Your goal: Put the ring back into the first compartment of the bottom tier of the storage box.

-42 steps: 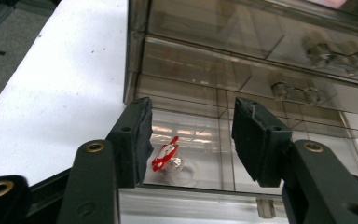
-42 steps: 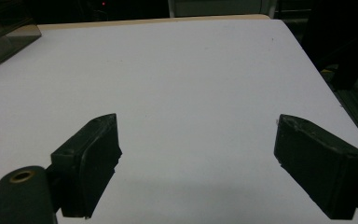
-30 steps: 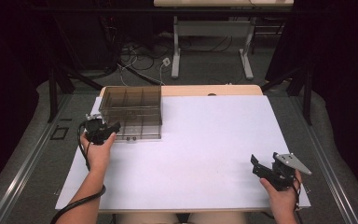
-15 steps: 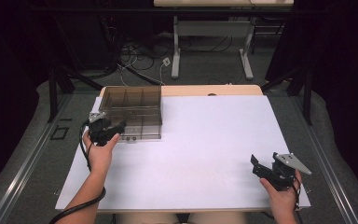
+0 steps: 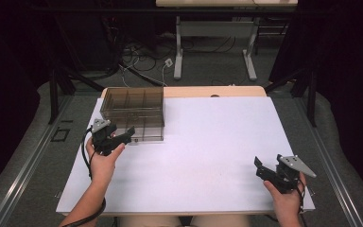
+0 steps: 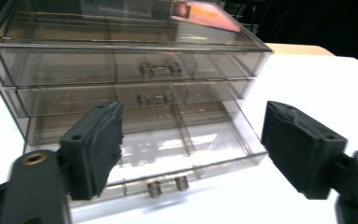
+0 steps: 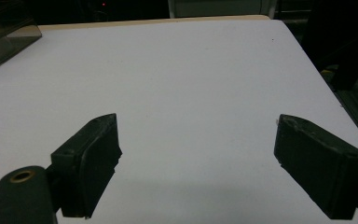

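Standing wide apart, the left hand-held gripper [image 6: 191, 154] jaws have just been opening before a smoky, clear-plastic drawer box [image 6: 130, 88].

drawer box [image 6: 130, 88] top cut off, label [image 6: 200, 11] blurred

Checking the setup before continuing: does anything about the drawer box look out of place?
Yes: on the smoked plastic drawer box, the bottom drawer stands pulled out while the two above sit closed. The left gripper, jaws just opened, holds nothing.
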